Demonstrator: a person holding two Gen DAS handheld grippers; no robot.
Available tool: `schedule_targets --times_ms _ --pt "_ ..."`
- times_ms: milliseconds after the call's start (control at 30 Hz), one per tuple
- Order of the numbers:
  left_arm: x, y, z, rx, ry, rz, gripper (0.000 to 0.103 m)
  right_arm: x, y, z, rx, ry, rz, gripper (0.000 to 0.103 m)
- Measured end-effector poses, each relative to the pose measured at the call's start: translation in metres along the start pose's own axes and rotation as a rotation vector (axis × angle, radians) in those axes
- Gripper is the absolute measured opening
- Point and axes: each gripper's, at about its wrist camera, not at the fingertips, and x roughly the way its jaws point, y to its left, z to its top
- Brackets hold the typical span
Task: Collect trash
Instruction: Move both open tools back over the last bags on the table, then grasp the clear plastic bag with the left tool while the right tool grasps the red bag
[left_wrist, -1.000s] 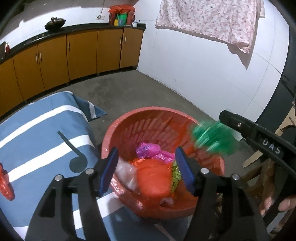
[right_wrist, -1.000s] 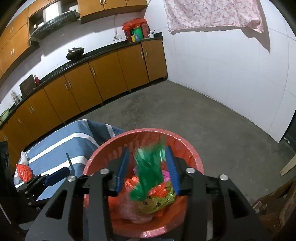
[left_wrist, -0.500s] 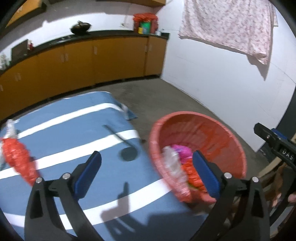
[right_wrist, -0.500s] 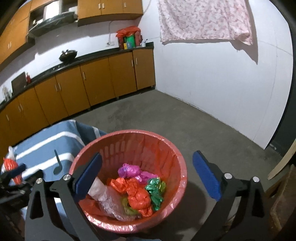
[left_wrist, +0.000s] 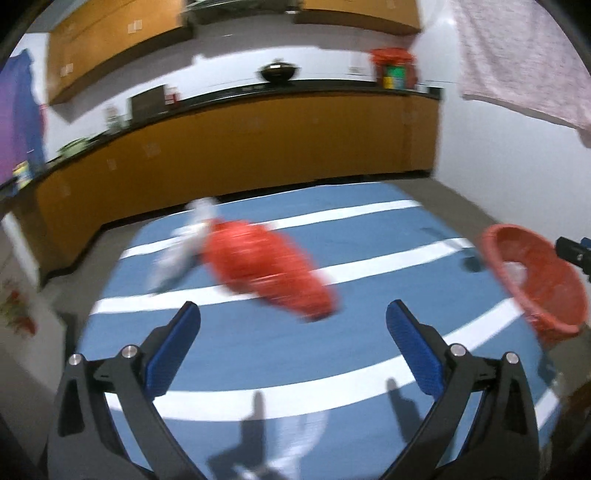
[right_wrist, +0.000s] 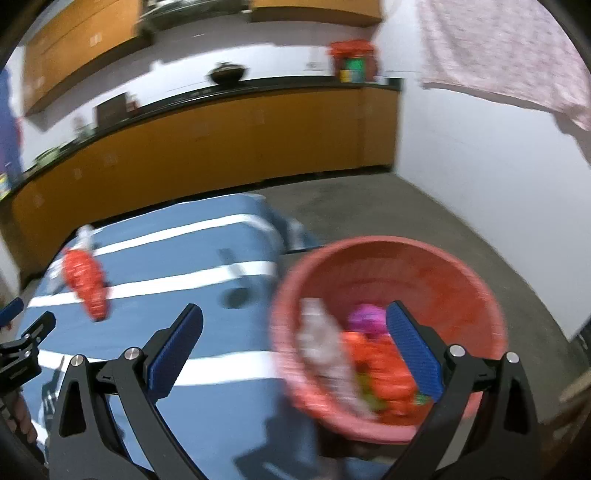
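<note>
A red crumpled bag (left_wrist: 267, 267) with a white plastic scrap (left_wrist: 184, 245) beside it lies on the blue, white-striped cloth (left_wrist: 295, 354). My left gripper (left_wrist: 293, 319) hovers open just short of the red bag, nothing between its blue pads. The red basket (right_wrist: 436, 266) stands at the cloth's right edge and holds orange, pink and clear wrappers (right_wrist: 373, 354). My right gripper (right_wrist: 295, 321) is open and empty, straddling the basket's near-left rim. The red bag (right_wrist: 86, 282) shows far left in the right wrist view, and the basket (left_wrist: 532, 280) at the right edge of the left wrist view.
Orange cabinets (left_wrist: 258, 147) under a dark counter run along the back wall, with a black pan (left_wrist: 277, 71) and a red bag (left_wrist: 393, 66) on top. A floral cloth (left_wrist: 524, 62) hangs on the white wall. Grey floor (right_wrist: 369, 210) lies beyond the basket.
Both grippers opened wide and dropped their trash, the green wrapper included, into the basket. The left gripper swung left over the cloth to the red bag; the right drew left off the basket's middle.
</note>
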Motion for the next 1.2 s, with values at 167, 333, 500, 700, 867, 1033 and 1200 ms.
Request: schedule_targets --times_ms 167,333,500,700,867,1033,1200 --pt "-0.003 0.080 -0.015 -0.131 0.039 0.119 0.099 0.023 0.076 0.004 -0.061 0.027 0.137 0.098" --pt "-0.007 0.136 -0.029 -0.242 0.057 0.181 0.099 0.051 0.147 0.004 -0.139 0.065 0.223 0.092" --pt "-0.005 0.171 -0.037 -0.287 0.068 0.223 0.099 0.077 0.190 0.003 -0.178 0.101 0.275 0.090" --pt "0.003 0.202 -0.036 -0.345 0.074 0.252 0.099 0.102 0.217 0.005 -0.235 0.127 0.265 0.086" --pt "0.014 0.212 -0.032 -0.366 0.075 0.249 0.099 0.116 0.221 0.003 -0.284 0.199 0.275 0.044" --pt "0.024 0.203 -0.025 -0.346 0.068 0.221 0.099 0.110 0.208 -0.002 -0.289 0.196 0.254 0.017" --pt "0.041 0.180 -0.004 -0.298 0.039 0.162 0.099 0.099 0.177 -0.002 -0.232 0.170 0.189 0.013"
